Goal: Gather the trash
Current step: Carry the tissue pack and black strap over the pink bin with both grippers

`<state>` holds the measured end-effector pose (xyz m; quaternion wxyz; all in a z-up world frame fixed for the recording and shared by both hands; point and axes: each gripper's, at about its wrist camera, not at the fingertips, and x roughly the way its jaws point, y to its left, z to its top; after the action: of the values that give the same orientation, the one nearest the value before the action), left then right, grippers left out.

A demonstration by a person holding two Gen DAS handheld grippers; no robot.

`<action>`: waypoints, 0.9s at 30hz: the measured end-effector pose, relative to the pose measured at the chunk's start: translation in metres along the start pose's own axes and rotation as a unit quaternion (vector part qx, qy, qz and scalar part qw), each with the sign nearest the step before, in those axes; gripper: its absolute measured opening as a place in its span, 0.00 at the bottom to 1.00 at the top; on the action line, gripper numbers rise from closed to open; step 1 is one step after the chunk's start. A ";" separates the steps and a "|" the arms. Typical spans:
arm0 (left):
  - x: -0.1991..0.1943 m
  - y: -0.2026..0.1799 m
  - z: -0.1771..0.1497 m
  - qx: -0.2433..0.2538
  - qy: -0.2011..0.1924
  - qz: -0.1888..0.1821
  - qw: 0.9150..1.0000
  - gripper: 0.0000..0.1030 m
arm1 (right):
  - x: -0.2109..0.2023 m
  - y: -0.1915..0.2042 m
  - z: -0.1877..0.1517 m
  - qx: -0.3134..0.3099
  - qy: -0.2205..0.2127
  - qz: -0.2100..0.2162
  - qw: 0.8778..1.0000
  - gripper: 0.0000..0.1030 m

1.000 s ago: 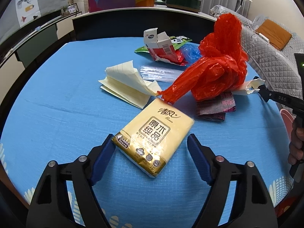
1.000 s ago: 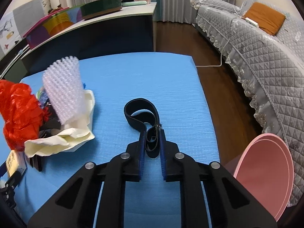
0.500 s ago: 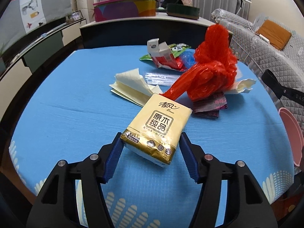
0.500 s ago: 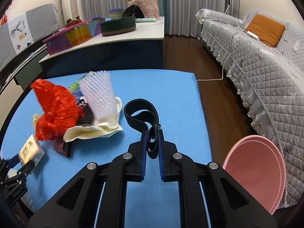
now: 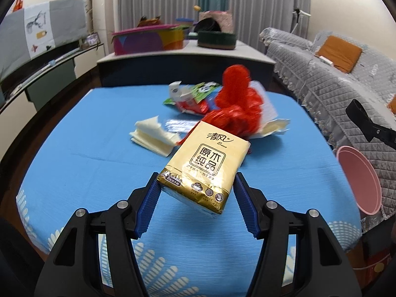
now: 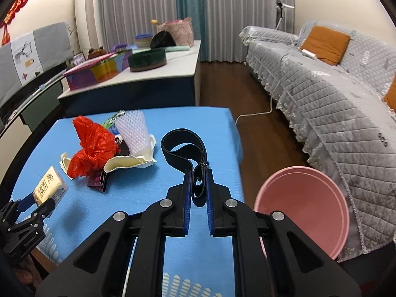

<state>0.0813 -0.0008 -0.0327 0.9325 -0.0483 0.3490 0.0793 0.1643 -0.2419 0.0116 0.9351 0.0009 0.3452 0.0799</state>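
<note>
So both pickups are off the counter [image 5: 94, 163] now. A second ago the left gripper [image 5: 195, 195] had its jaws wide around the tissue pack [image 5: 208, 163] while it lay flat on the blue cloth; now they're clamped on its near end and the pack hangs tilted in the air with its shadow underneath. The right gripper [image 6: 198, 188] was already pinched on the black strap [image 6: 184, 146], with the loop resting on the cloth, and now the loop is lifted clear too, jaws nearly together on the doubled end.

I'd guess the grab step is finished for both and what's left is carrying them over to the pink bin [image 6: 302, 208], which sits on the floor just off the counter's right edge, beside the grey sofa [image 6: 334, 113].

Pose-wise, both grippers point forward and slope down at the counter, having backed up and away from it. The left one shows at the lower left of the right wrist view, pack in its jaws.

Still on the counter: the red plastic bag [image 5: 237, 106], folded paper [image 5: 151, 136], snack wrappers [image 5: 195, 96] and a white foam sleeve [image 6: 132, 133].
</note>
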 end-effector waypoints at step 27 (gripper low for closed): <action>-0.035 -0.126 0.021 0.090 -0.056 -0.131 0.986 0.57 | -0.073 -0.102 -0.026 0.088 -0.046 -0.089 0.991 0.11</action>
<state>0.0915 -0.1254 0.0103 0.9534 -0.0048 0.2930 -0.0723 0.1081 -0.3554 0.0332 0.9496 0.0562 0.3065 -0.0340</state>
